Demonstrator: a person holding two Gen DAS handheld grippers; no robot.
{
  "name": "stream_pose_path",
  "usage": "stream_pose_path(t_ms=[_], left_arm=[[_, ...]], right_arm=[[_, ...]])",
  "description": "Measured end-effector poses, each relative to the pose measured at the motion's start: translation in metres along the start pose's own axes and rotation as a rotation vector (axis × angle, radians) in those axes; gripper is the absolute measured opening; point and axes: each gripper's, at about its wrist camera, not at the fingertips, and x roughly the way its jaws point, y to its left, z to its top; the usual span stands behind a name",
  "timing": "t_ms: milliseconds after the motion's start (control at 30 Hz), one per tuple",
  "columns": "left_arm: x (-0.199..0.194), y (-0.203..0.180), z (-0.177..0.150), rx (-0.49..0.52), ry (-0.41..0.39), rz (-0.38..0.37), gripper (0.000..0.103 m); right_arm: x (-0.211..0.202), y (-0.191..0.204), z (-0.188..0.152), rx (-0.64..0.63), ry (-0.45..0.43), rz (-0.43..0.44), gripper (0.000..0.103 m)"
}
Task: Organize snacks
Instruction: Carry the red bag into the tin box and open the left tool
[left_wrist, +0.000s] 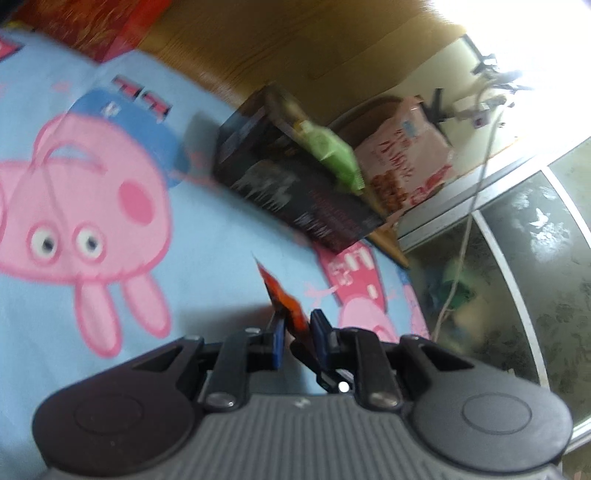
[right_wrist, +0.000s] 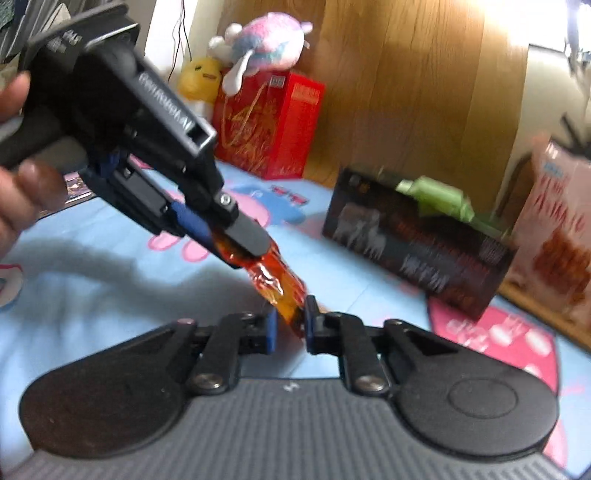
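Two grippers share one orange snack wrapper (right_wrist: 275, 282) above the blue cartoon blanket (right_wrist: 92, 295) — the left gripper (right_wrist: 236, 245) clamps its upper end, while the right gripper (right_wrist: 290, 326), nearly closed, seems through blur to pinch the lower end.

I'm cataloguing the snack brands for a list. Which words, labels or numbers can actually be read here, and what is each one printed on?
None can be read.
Black box: pale lettering, blurred.
Pink snack bag: red characters, blurred.
Red gift bag: gold pattern and a small label, too small.
Blue cartoon blanket: red marks, illegible.
Left gripper: raised lettering on its body, blurred.
Orange wrapper: no print visible.
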Motion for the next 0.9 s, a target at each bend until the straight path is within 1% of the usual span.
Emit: stream_pose_path(t_ms=[67, 233, 333, 433, 600, 733, 800, 833, 867, 900], left_arm=[[-0.001, -0.01, 0.009, 0.033, -0.014, -0.01, 0.016], [0.003, -0.038, 0.038, 0.113, -0.054, -0.035, 0.016], [0.015, -0.055, 0.061, 0.177, -0.075, -0.037, 0.016], [0.035, -0.07, 0.087, 0.207, -0.073, -0.049, 0.016], [0.08, -0.086, 0.12, 0.246, -0.051, -0.033, 0.016], [0.115, -0.089, 0.137, 0.252, -0.03, 0.005, 0.017], [0.129, -0.089, 0.142, 0.254, -0.031, 0.046, 0.018], [0.134, -0.088, 0.143, 0.255, -0.036, 0.078, 0.019], [0.137, -0.087, 0.143, 0.256, -0.036, 0.094, 0.021], [0.138, -0.085, 0.144, 0.254, -0.034, 0.098, 0.022]], right_arm=[[-0.003, -0.004, 0.005, 0.0, -0.034, -0.031, 0.015], [-0.003, -0.017, 0.022, -0.054, -0.122, -0.133, 0.014], [0.003, -0.036, 0.036, -0.075, -0.154, -0.187, 0.014], [0.012, -0.061, 0.047, -0.085, -0.171, -0.24, 0.014], [0.029, -0.104, 0.053, -0.076, -0.15, -0.306, 0.014], [0.046, -0.131, 0.049, -0.025, -0.111, -0.31, 0.014], [0.057, -0.141, 0.048, -0.009, -0.082, -0.309, 0.015], [0.061, -0.143, 0.048, -0.006, -0.069, -0.308, 0.018], [0.06, -0.141, 0.046, -0.004, -0.075, -0.309, 0.021], [0.059, -0.14, 0.045, -0.004, -0.083, -0.308, 0.027]])
